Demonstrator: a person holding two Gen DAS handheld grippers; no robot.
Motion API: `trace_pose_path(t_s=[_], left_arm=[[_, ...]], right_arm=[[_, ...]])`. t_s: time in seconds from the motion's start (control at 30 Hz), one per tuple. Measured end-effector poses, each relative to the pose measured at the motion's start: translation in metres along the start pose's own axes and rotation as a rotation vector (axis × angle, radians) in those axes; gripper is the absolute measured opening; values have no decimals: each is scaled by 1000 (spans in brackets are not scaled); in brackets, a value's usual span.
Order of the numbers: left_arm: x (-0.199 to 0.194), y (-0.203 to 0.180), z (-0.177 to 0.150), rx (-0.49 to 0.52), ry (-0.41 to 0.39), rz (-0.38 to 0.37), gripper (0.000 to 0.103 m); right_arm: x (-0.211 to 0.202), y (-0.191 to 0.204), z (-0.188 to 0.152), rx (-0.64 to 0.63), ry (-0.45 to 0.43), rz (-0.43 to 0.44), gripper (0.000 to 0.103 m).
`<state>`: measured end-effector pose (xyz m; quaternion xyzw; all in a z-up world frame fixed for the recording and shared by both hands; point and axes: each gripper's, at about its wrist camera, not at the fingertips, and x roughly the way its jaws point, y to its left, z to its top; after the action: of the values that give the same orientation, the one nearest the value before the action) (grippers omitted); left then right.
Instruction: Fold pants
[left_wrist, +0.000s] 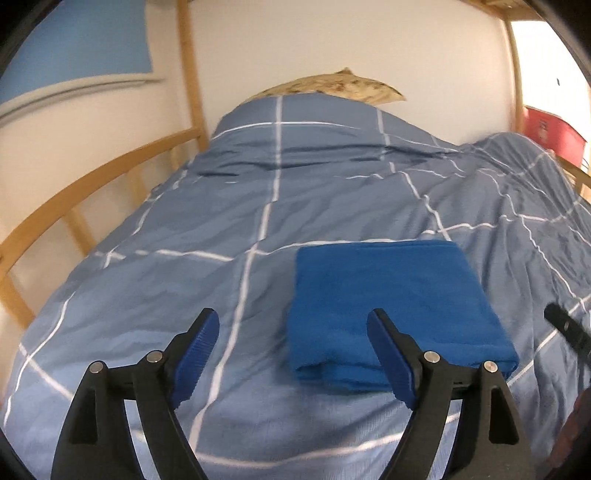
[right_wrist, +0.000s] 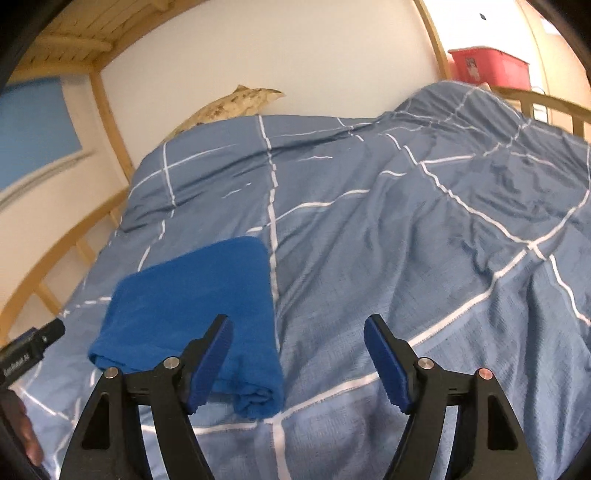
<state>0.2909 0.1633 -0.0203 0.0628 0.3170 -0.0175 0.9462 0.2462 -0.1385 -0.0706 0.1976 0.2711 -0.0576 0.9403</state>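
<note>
Pants (left_wrist: 395, 306) lie folded on the duvet (left_wrist: 258, 206); both tools (left_wrist: 293, 350) (right_wrist: 297, 354) gape empty, right view alone shows a red bin (right_wrist: 487, 68).

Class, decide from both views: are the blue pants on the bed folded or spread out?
Folded. The blue pants form a compact rectangle on the duvet, with stacked layers showing at the near edge.

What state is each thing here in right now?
Pants: folded into a flat bundle, lying on the duvet.
Duvet: spread over the bed, wrinkled.
Left gripper: open, holding nothing.
Right gripper: open, holding nothing.
Pillow: lying against the wall, partly under the duvet.
</note>
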Motion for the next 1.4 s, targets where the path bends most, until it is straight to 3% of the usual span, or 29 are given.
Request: trace_pose_path(t_s=[0.13,0.23,0.37,0.5,0.6,0.73,0.83,1.0,1.03,1.07,1.1,1.17,1.23,1.4], left_arm=[[37,-2,13,19,93,-116,82],[65,7,21,-7,154,-126,82],[100,24,21,-94,247,-245,82],[132,31,8,-159,343,-304,82],[136,33,1,-198,348,-339,82],[137,27,-2,-212,390,-411,63],[145,21,-6,-211,435,-431,63],[158,27,-21,-328,458,-491,63],[157,28,-22,-344,454,-495,60],[155,28,-22,-360,450,-517,45],[153,27,-20,-375,448,-534,44],[146,23,-16,-342,425,-514,38],[136,21,-13,-322,384,-499,35],[113,26,-3,-323,299,-498,34]], right_arm=[[30,6,16,39,93,100,74],[57,17,20,52,161,127,74],[88,32,14,35,198,42,74],[108,46,4,-33,240,48,74],[115,48,-2,-68,260,21,74],[113,49,-5,-82,247,32,74],[118,43,-5,-63,266,53,74],[127,39,-10,-38,277,69,73],[127,41,-11,-43,273,70,69],[126,44,-11,-50,267,85,64],[125,46,-12,-57,267,104,54],[123,47,-10,-56,269,114,50],[117,45,-6,-47,266,128,32],[87,54,8,-95,199,129,18]])
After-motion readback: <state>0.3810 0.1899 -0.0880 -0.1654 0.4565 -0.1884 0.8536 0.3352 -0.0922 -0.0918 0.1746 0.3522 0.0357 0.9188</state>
